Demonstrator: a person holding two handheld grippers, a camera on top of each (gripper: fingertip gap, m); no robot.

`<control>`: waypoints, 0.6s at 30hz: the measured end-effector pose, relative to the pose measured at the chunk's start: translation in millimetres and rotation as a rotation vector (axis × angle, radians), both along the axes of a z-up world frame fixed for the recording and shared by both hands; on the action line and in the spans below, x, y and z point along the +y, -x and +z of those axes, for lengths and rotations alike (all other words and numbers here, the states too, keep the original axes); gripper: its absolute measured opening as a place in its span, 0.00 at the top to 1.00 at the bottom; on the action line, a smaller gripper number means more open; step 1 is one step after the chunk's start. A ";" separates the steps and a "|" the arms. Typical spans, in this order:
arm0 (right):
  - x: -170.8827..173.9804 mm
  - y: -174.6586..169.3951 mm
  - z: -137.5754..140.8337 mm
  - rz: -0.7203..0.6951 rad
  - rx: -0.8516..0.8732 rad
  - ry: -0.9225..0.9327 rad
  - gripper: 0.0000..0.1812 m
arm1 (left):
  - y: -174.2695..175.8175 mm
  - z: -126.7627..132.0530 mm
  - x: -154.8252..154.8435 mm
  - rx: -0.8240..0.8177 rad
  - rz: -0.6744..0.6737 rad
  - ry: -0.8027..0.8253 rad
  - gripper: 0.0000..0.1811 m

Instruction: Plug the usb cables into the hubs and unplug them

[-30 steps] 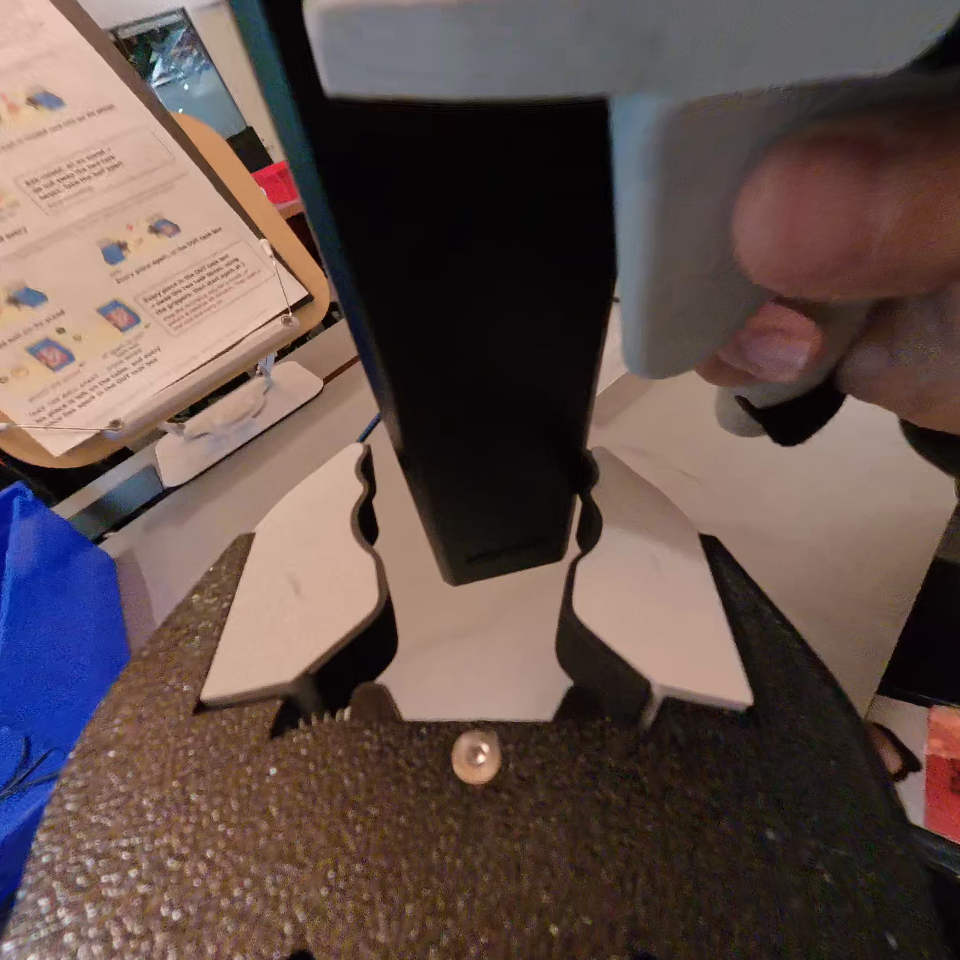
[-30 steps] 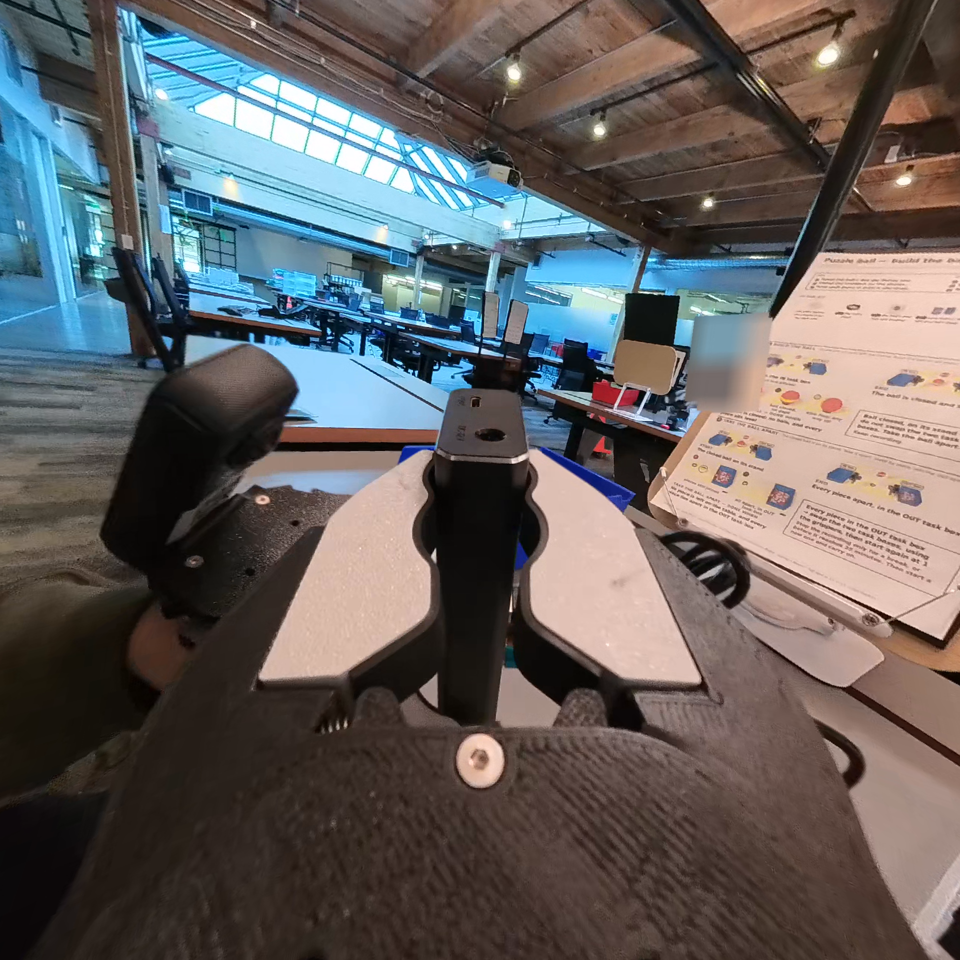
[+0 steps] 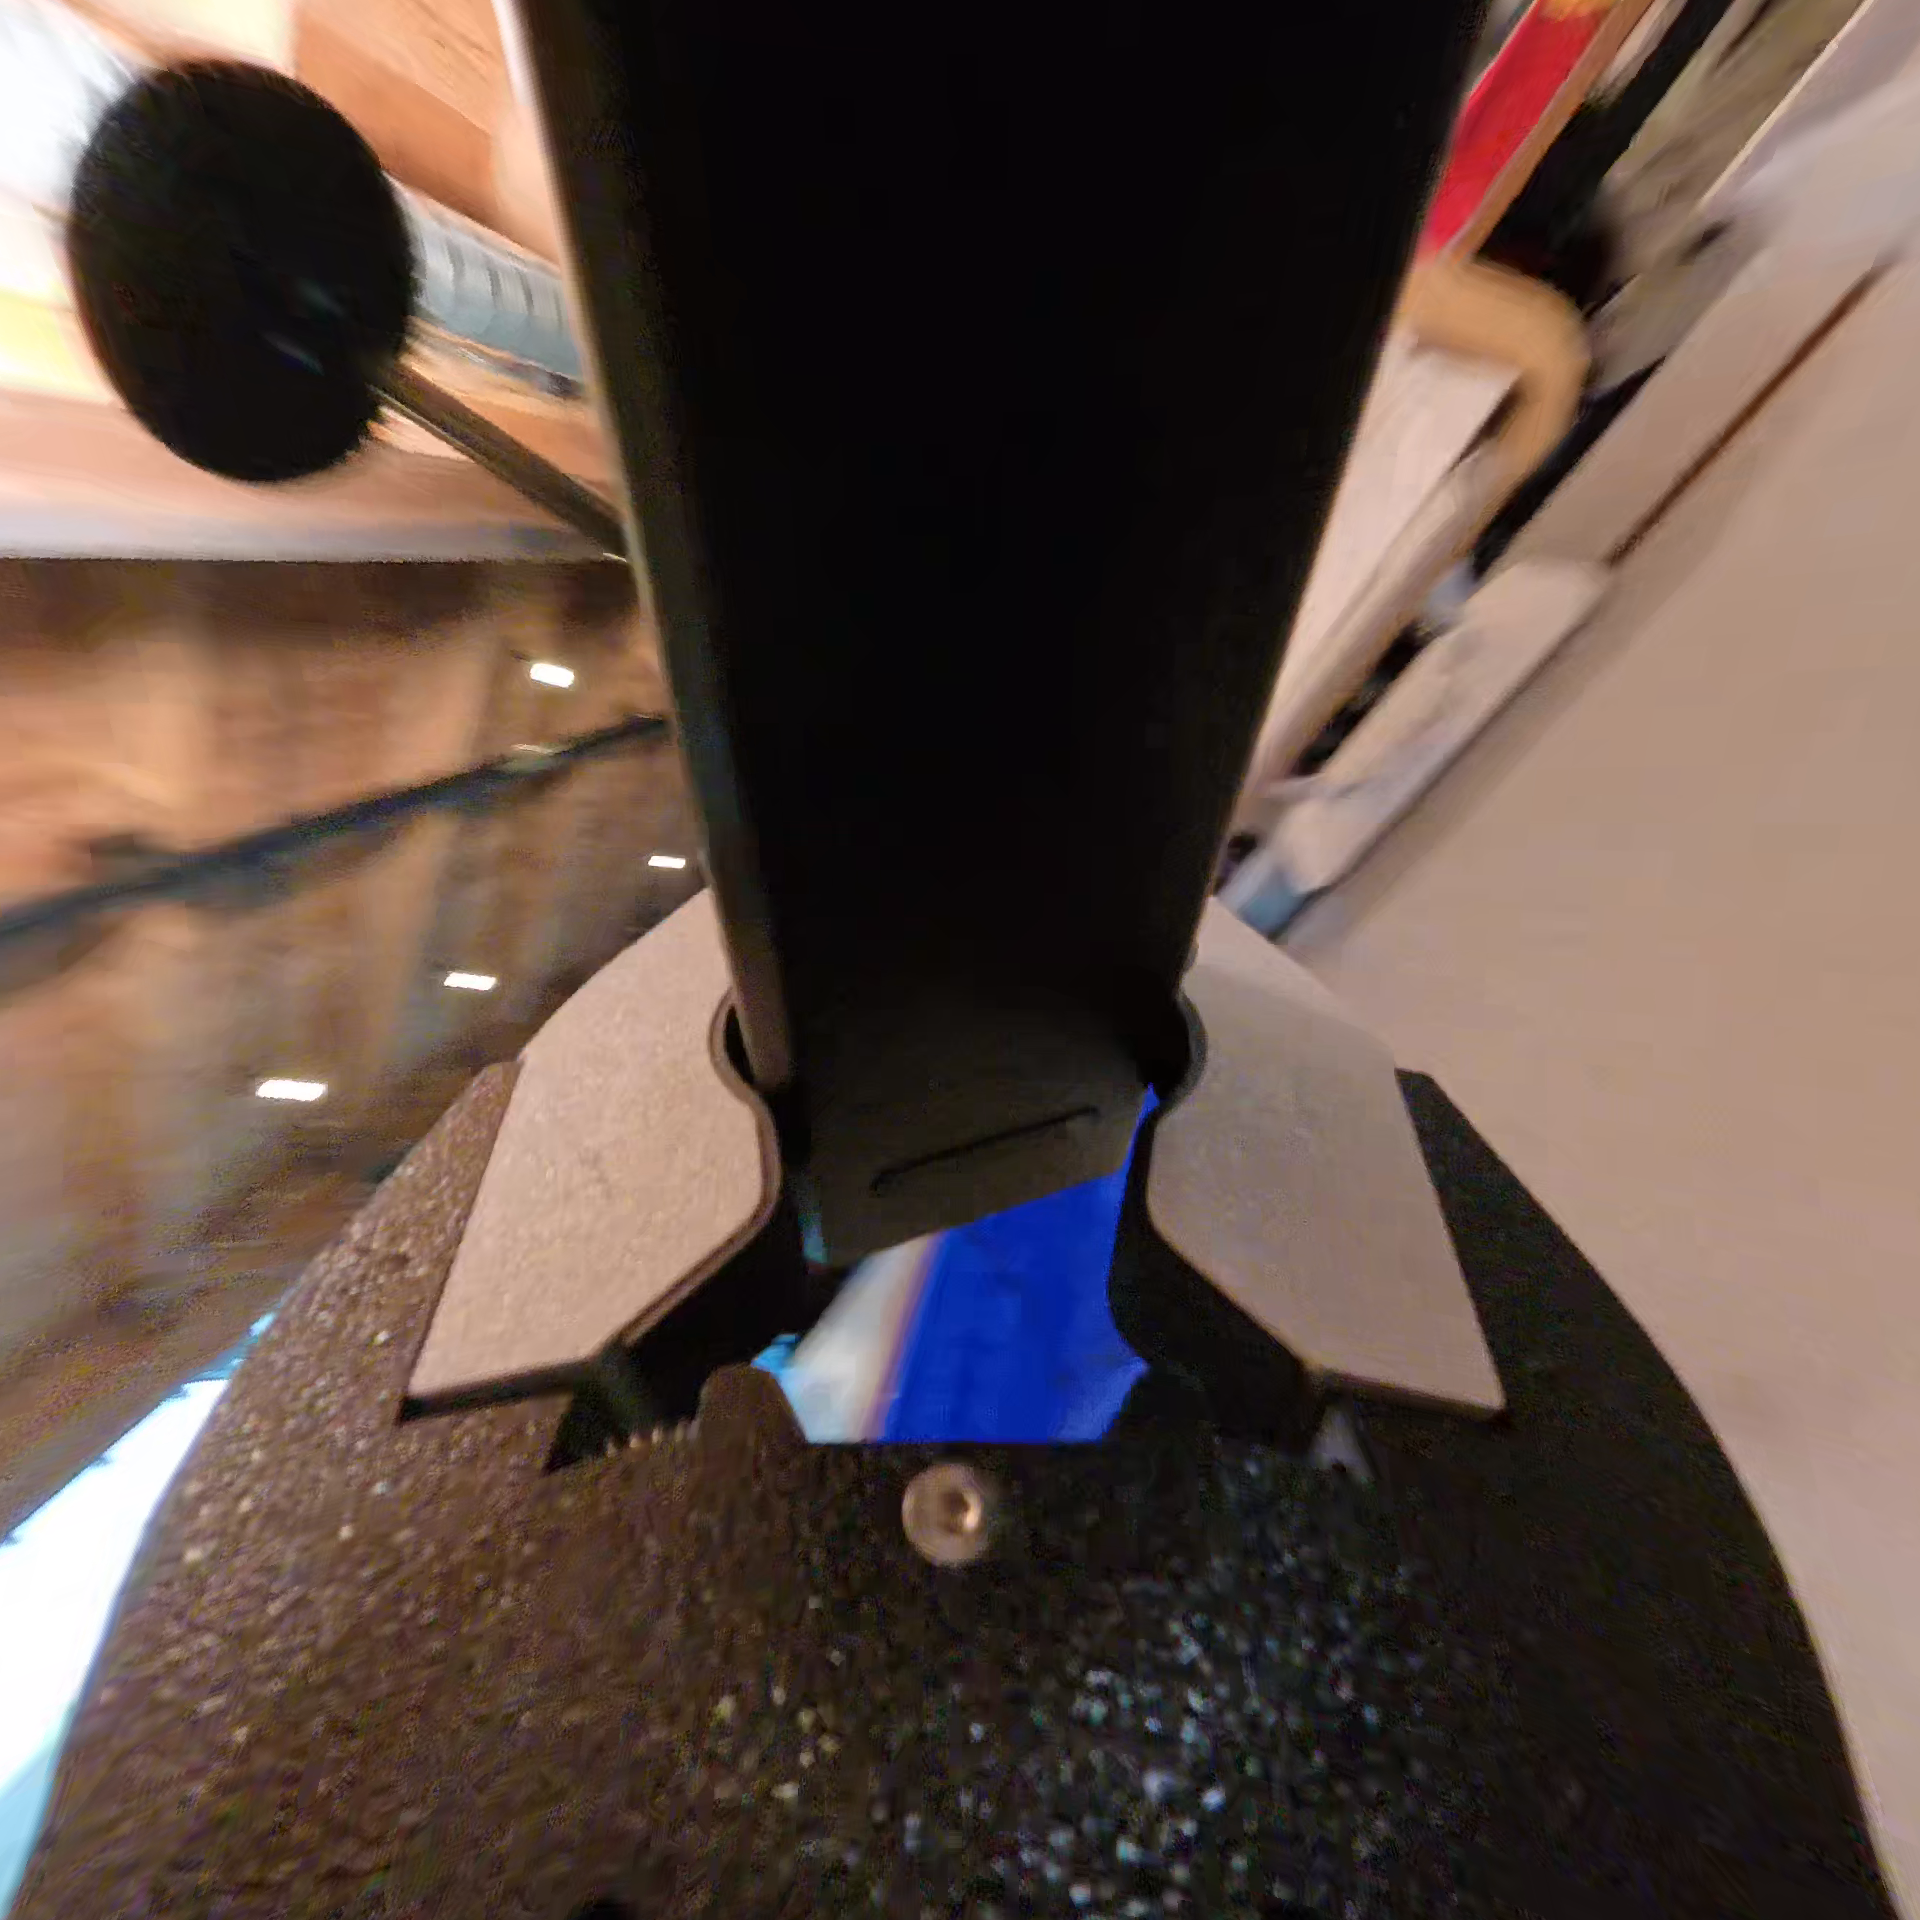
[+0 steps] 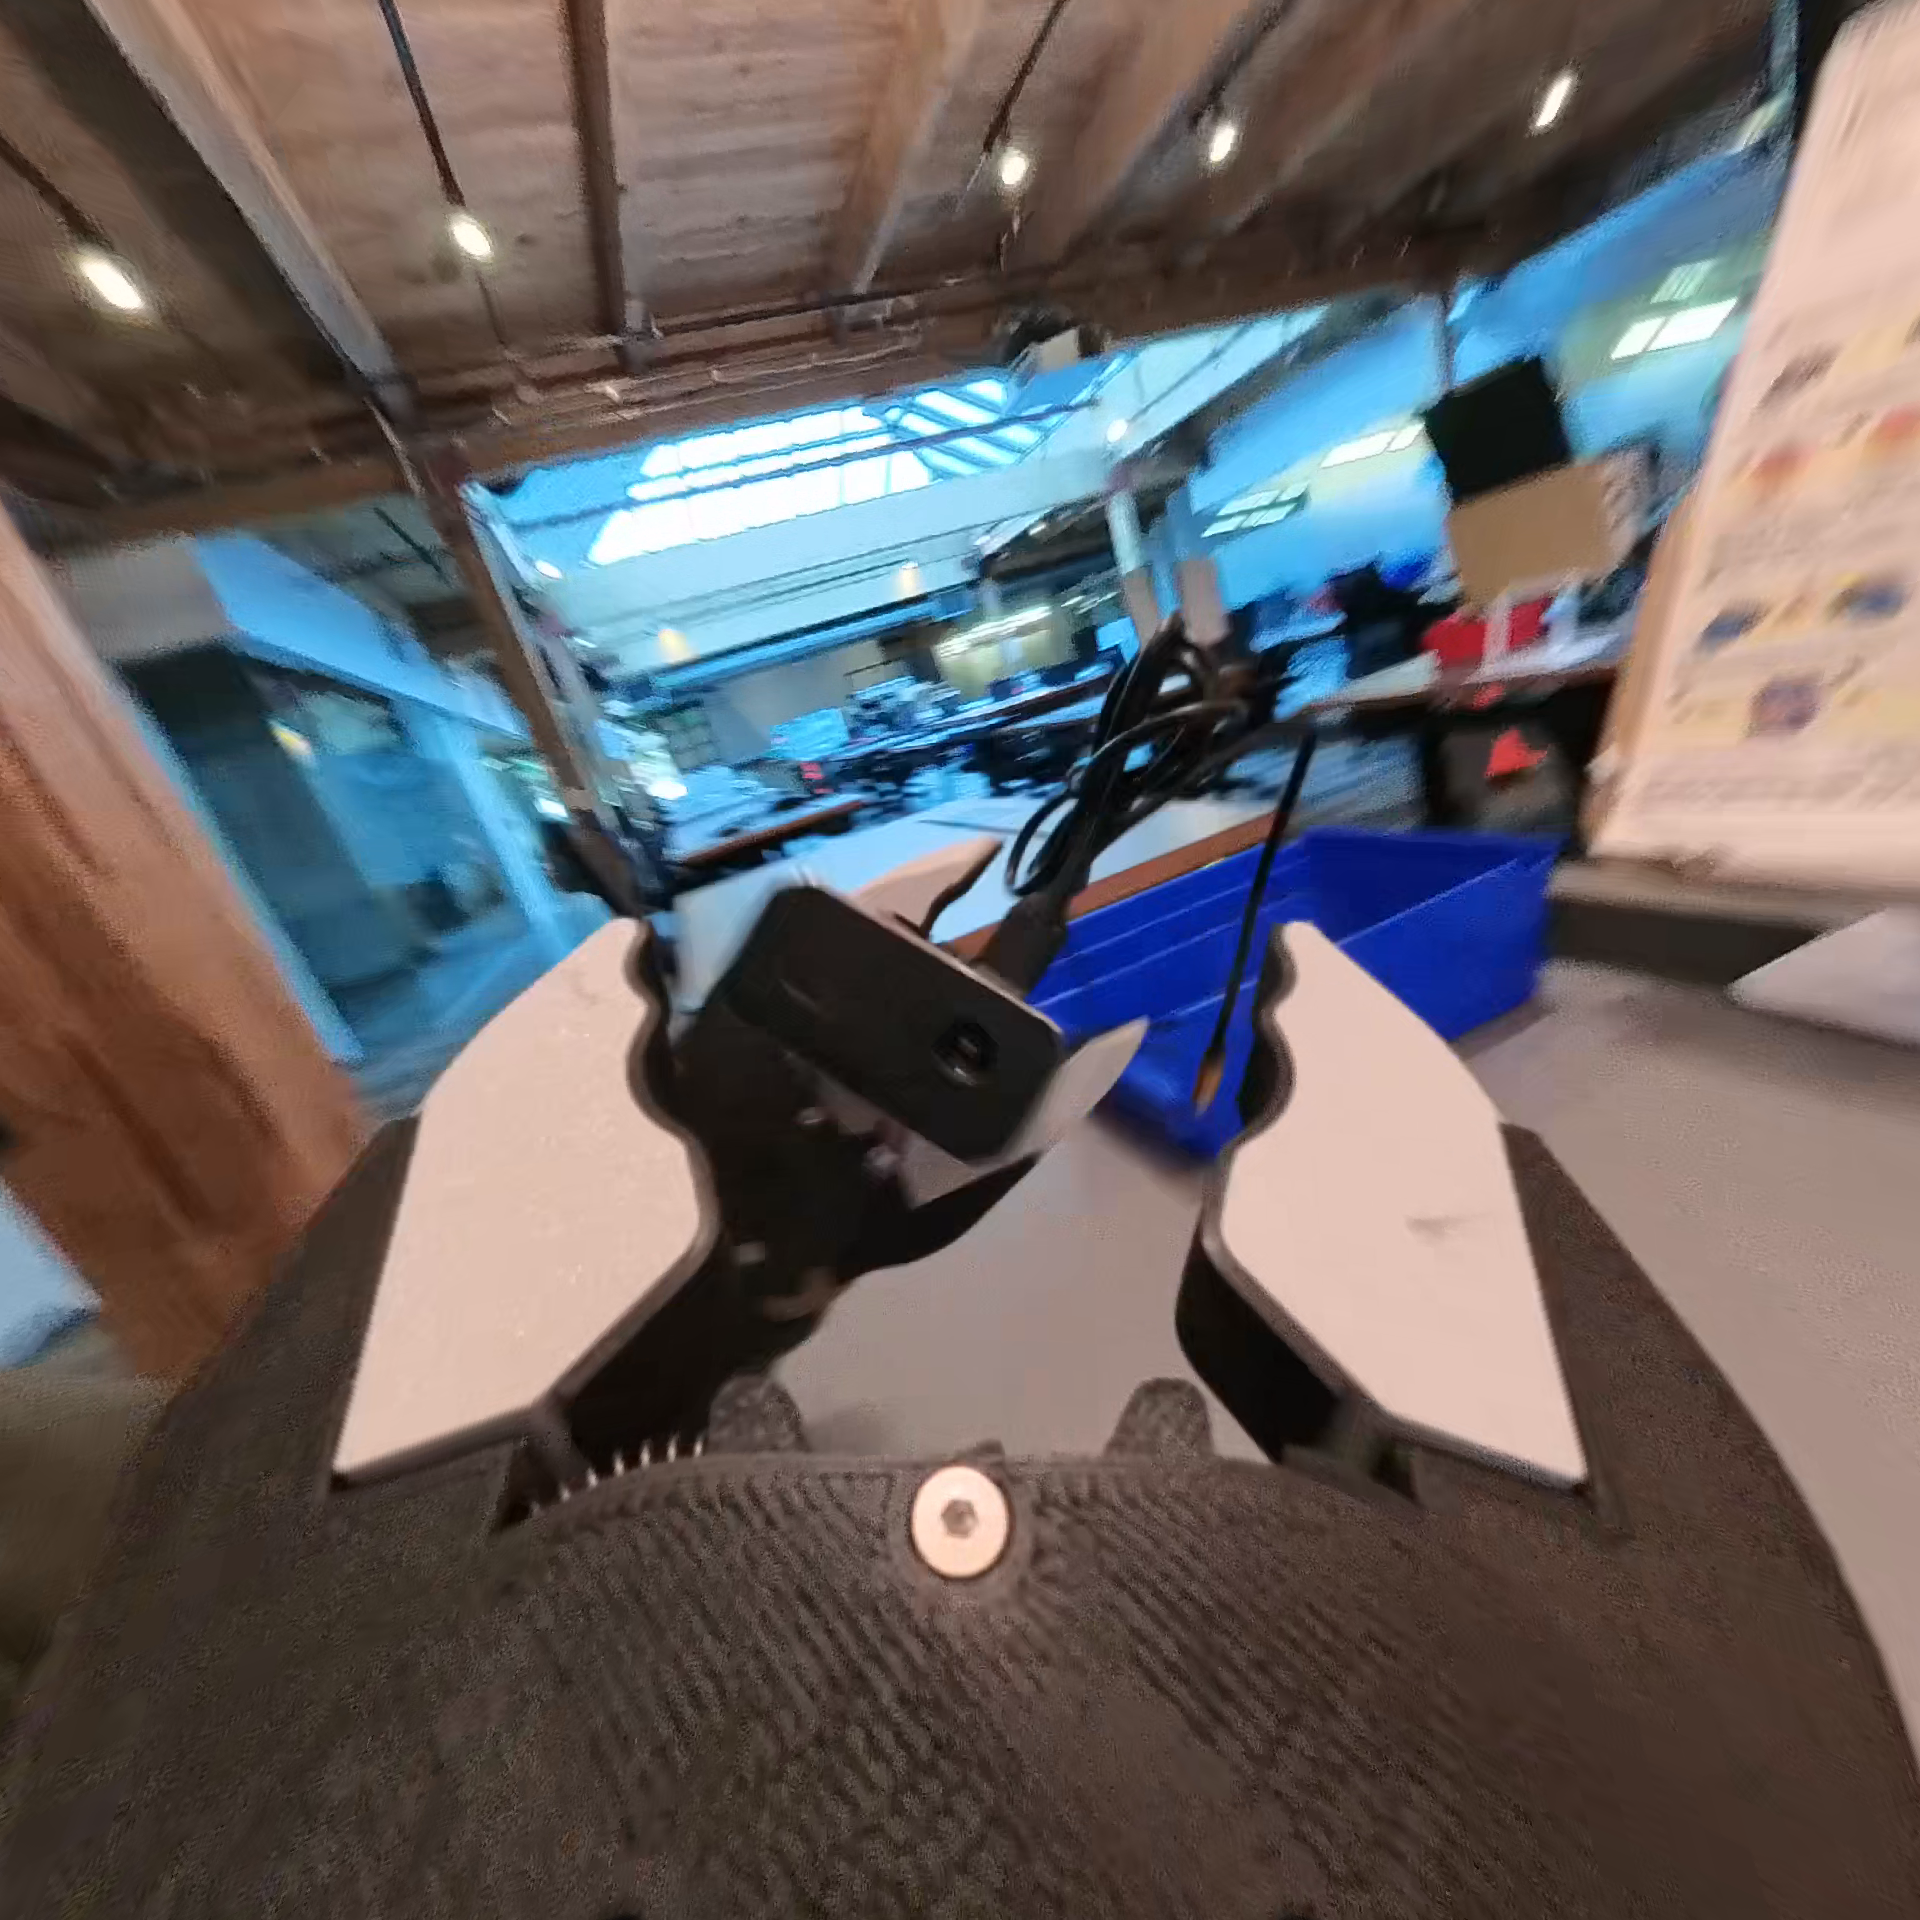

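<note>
Left wrist view: the left gripper (image 3: pixel 961 1081) fills the lower frame; its jaws pinch the near end of a long black hub (image 3: pixel 977 540), whose long axis runs straight up the centre of the frame and away from the camera; a blurred black round knob (image 3: pixel 239 275) sits at the upper left; a pale desk (image 3: pixel 1662 935) slants down the right side; everything behind is smeared by motion.

Right wrist view: the right gripper (image 4: pixel 961 1049) has its jaws spread wide and holds nothing; the hub (image 4: pixel 894 1029) lies between them, left of centre, tilted down to the right, gripped from behind by the other gripper, so that gripper is the nearer; a black usb cable (image 4: pixel 1132 758) loops above the hub and seems plugged into its upper edge; a thin black lead (image 4: pixel 1262 904) hangs beside the right jaw; a blue bin (image 4: pixel 1382 935) stands on the desk behind.
</note>
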State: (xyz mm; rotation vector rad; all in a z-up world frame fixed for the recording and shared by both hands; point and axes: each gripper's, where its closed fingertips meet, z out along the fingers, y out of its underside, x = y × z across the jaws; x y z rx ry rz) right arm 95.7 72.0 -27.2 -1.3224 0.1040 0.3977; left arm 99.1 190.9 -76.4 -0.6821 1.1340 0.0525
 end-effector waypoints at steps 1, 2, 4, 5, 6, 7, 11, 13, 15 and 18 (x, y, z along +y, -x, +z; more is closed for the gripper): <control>0.6 3.0 -0.8 0.064 0.098 0.011 0.40 | 5.1 9.2 8.3 0.007 0.067 -0.123 0.60; 0.6 3.9 -1.1 0.114 0.190 0.014 0.42 | 9.5 17.6 13.8 0.016 0.127 -0.249 0.60; 4.4 1.8 -8.9 0.168 0.308 0.043 0.47 | 12.8 26.5 17.8 0.044 0.189 -0.440 0.60; 9.4 2.8 -19.4 0.194 0.324 0.091 0.50 | 12.2 26.6 18.4 0.056 0.190 -0.480 0.60; 15.4 4.2 -32.3 0.220 0.335 0.154 0.49 | 11.8 26.5 18.1 0.061 0.185 -0.502 0.60; 20.4 5.0 -44.0 0.243 0.359 0.205 0.47 | 11.7 27.5 16.8 0.062 0.180 -0.527 0.60; 28.0 8.4 -56.9 0.341 0.471 0.201 0.58 | 12.8 32.3 12.9 0.059 0.186 -0.598 0.60; 30.9 12.2 -60.4 0.355 0.468 0.205 0.60 | 11.9 31.2 13.8 0.067 0.195 -0.606 0.60; 33.9 7.7 -60.5 0.294 0.464 0.173 0.60 | 11.7 29.7 14.6 0.069 0.207 -0.605 0.60; 34.3 3.5 -58.7 0.244 0.452 0.117 0.61 | 11.5 26.8 14.9 0.069 0.218 -0.585 0.60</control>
